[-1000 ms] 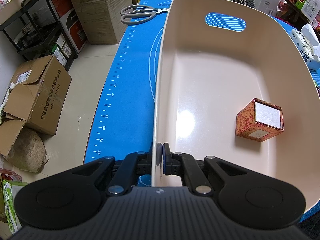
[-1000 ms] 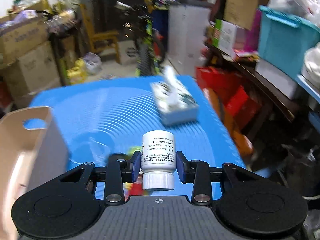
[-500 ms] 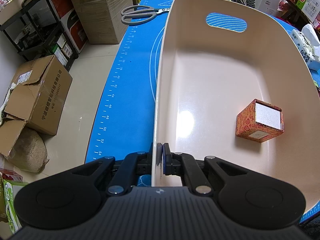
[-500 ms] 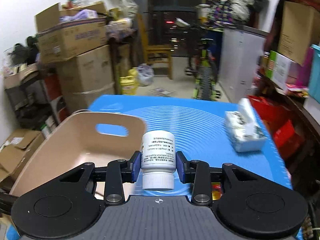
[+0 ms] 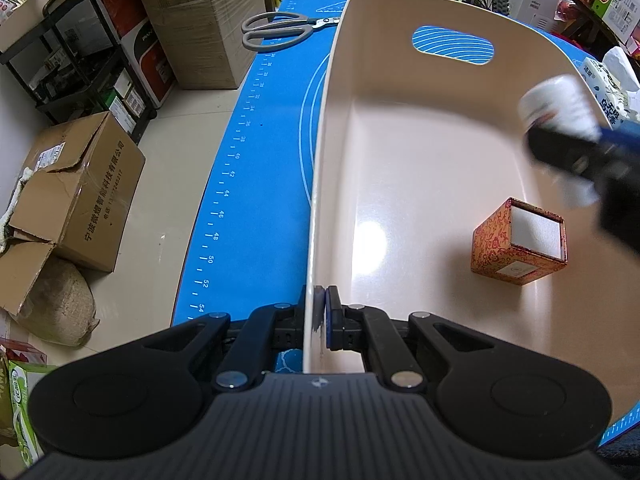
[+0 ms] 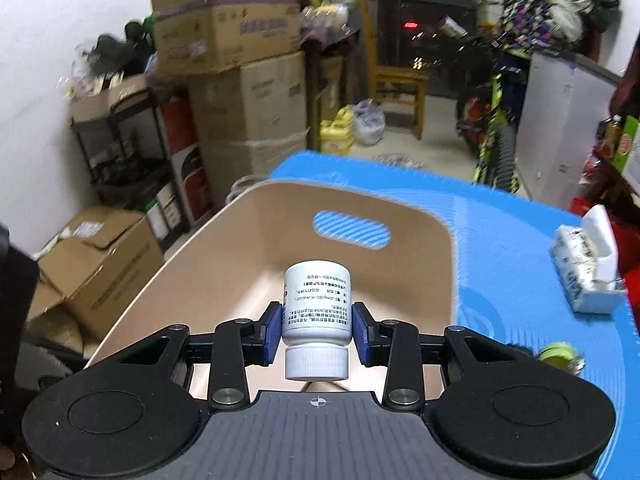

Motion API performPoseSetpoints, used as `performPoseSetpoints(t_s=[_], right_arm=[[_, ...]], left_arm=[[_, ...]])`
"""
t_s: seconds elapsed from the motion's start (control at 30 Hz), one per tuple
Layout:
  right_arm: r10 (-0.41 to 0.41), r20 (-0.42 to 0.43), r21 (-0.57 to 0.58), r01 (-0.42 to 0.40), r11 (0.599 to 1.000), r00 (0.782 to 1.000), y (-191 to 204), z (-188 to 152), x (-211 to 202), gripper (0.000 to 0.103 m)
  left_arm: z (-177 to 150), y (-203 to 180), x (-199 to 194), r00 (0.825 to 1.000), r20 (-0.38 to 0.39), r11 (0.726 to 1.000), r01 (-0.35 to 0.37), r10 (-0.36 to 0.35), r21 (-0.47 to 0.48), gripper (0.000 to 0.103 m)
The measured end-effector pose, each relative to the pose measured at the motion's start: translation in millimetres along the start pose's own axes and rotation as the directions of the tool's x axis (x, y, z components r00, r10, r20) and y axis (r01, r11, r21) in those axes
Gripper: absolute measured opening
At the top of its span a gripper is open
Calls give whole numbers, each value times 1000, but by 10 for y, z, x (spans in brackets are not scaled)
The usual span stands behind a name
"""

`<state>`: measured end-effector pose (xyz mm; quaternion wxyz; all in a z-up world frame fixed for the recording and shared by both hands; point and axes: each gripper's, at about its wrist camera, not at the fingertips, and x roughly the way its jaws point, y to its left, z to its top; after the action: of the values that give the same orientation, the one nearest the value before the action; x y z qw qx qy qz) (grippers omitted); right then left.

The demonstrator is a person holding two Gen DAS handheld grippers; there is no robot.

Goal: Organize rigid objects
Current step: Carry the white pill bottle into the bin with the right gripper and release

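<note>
White plastic pill bottle (image 6: 317,306): cylindrical, with a ribbed white screw cap and a label of small dark print that is seen upside down. The long axis is laid along the line of the fingers, the cap turned back toward the right wrist camera and the flat base pointed away, toward the far wall of the basin. It is clamped at mid-body between the blue pads of the right gripper (image 6: 317,330), whose jaws are held part-way closed against its sides. It is carried above the interior of the basin, clear of the floor. In the left wrist view the same bottle (image 5: 558,106) is seen only as a motion-blurred white shape by the right wall, so its tilt cannot be read there.

Beige plastic basin (image 5: 400,168): oblong, with a cut-out handle slot in the far wall; set on a blue ruled mat (image 5: 260,168). Its near left rim is pinched by the left gripper (image 5: 321,320), the jaws shut tight, one pad inside and one outside the wall.

Small square box (image 5: 520,240): orange-red patterned, white on top, standing on the basin floor near the right wall.

Grey-handled scissors (image 5: 280,32): laid on the mat beyond the basin's far left corner.

Tissue pack (image 6: 584,272): laid on the mat, right of the basin.
</note>
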<state>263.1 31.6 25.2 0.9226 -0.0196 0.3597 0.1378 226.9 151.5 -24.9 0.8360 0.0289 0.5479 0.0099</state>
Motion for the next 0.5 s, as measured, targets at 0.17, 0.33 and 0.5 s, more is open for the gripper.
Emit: performPoseSetpoints(t_s=[0.17,0.33,0.5], right_arm=[[17,-82,-39,-20,999,997,131,-91,148,44],[15,-149,-58,-24,998,989,153,-178,255,44],[18,-163,-58,-27,998,987,172,-196,273,49]], left_arm=[[-3,8,4,1000,1,1000,3,-3,0,7],[1,4,5,1000,2,1000,5,-5,-2,7],[2,6,10,1000,1,1000,7,-7,-2,7]])
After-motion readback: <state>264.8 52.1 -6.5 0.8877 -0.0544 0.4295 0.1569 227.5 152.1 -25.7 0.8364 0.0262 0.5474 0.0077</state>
